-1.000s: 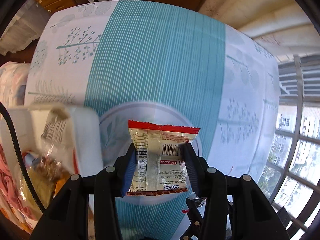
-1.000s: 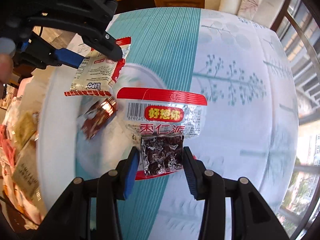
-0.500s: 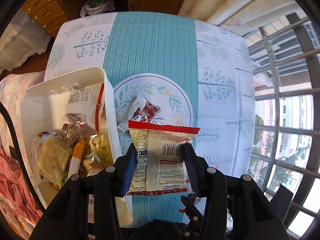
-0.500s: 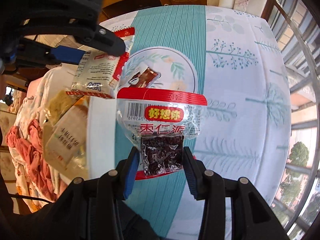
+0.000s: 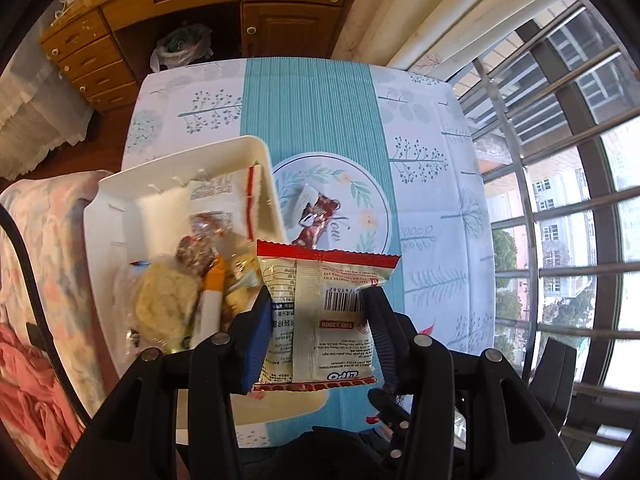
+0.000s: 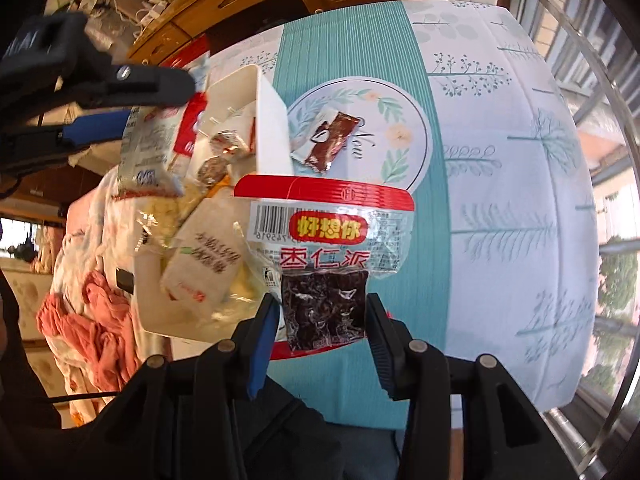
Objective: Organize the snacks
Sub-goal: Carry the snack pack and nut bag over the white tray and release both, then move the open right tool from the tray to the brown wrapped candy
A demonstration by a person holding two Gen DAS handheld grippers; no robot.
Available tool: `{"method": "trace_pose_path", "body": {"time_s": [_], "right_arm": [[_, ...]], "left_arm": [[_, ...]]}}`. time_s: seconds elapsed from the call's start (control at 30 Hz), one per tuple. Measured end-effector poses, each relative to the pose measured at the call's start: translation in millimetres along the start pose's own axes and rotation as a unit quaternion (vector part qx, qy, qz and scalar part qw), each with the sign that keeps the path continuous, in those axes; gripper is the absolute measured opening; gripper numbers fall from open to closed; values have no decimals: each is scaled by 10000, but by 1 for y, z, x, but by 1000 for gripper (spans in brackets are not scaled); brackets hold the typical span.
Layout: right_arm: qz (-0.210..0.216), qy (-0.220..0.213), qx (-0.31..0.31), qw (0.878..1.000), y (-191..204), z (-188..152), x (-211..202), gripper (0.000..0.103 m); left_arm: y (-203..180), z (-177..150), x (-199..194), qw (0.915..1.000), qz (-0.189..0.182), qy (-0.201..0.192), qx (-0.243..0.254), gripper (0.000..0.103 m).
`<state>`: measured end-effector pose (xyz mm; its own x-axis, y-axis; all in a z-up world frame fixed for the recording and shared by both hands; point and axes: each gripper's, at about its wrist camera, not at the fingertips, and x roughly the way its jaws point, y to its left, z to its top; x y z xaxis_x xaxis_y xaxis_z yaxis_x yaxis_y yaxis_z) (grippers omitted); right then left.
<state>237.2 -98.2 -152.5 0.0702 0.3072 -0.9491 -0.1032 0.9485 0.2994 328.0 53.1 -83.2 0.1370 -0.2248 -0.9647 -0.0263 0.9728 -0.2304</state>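
Observation:
My left gripper is shut on a cream LiPO snack packet with a red top edge, held high over the table beside the white bin. The bin holds several wrapped snacks. My right gripper is shut on a clear red-topped packet of dark snack, also held high. In the right wrist view the left gripper and its packet hang over the bin. One brown wrapped snack lies on the round printed medallion of the tablecloth; it also shows in the right wrist view.
The table has a teal and white tree-print cloth. A wooden cabinet with drawers stands behind it. Pink cloth lies left of the bin. Window bars run along the right.
Both grippers have risen and pulled back from the table with their packets. The white bin and the whole table have come into view below them.

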Motion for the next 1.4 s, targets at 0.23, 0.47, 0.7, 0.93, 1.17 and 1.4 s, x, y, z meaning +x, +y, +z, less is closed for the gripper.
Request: {"method": "trace_pose_path", "body": {"time_s": [0.23,0.47,0.7,0.93,1.17,1.4], "right_arm": [[125,-125,536,9984,31,-20,5,44],[285,-215,932,9950,63,-36,20,44],[400,-189,1091,9930,90,-43,38,44],[385,-176,1097,9931,106,-47,50,44],[400,-224,952,9944,119,-50,56,46],[337,-450,913,9942,111,-51,43,61]], "left_arm": [[42,-29,-23,9992,-187,-221,282,45],[81,-55,-36,9964,-348,-519,579,45],[111,-78,-34,9901,-563,-803,1003,45],[125,-103,-22,9814,-569,-1039,1508,45],[136,-111,-17,9835,-504,-1050,1381,64],[144,-115,-20,9860,-612,-1183,1000,86]]}}
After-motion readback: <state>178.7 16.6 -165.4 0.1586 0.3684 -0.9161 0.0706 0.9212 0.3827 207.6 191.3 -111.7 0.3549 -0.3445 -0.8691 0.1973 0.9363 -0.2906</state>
